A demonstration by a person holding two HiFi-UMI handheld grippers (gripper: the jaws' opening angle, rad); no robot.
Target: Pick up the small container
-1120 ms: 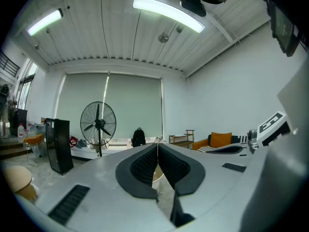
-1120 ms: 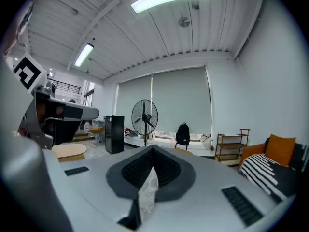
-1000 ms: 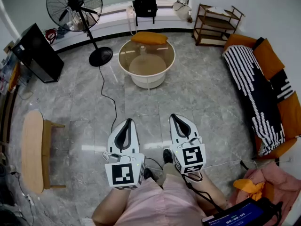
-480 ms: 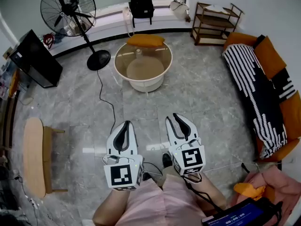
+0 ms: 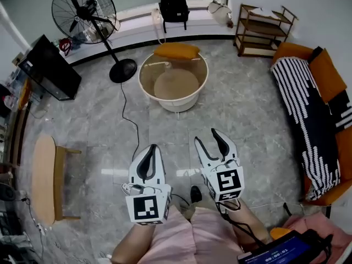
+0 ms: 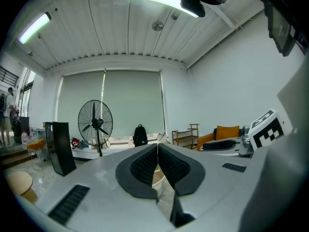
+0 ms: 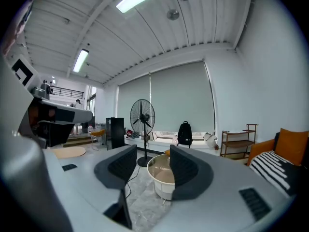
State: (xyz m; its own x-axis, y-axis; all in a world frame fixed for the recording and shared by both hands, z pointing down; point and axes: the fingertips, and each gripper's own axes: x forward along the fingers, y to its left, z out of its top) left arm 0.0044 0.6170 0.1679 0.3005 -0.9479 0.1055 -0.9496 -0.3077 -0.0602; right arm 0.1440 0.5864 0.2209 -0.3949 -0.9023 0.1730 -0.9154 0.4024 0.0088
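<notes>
**Spotter:** Nearest first. Your left tongs are pressed together with nothing between the pads. You hold them low in front of you, over bare floor.

**Logger:** Noted. Your right tongs stand wide and empty, level with the left pair. The right gripper view has the round counter framed between the jaws, well apart from them.

**Spotter:** Middle ground is grey floor, with a black cable running across it on your left. Then comes the counter, glass-topped, with an orange cushion on its far edge.

**Logger:** And the small container?

**Spotter:** Too small to make out for sure from here. A pale streak on the glass just beside the cushion may be it. I judge that it sits on that counter and nowhere nearer to you.

**Logger:** Step in hand, as I read it, is the approach. You have nothing gripped and nothing within reach.

**Spotter:** Agreed. Next you need to walk up to the counter, minding that cable. Lead with the open right tongs and bring them down around the container from the near side. Confirm what it is once you are close.

**Logger:** Far field is a standing fan and a backpack at the wall, neither of them in your way.
</notes>
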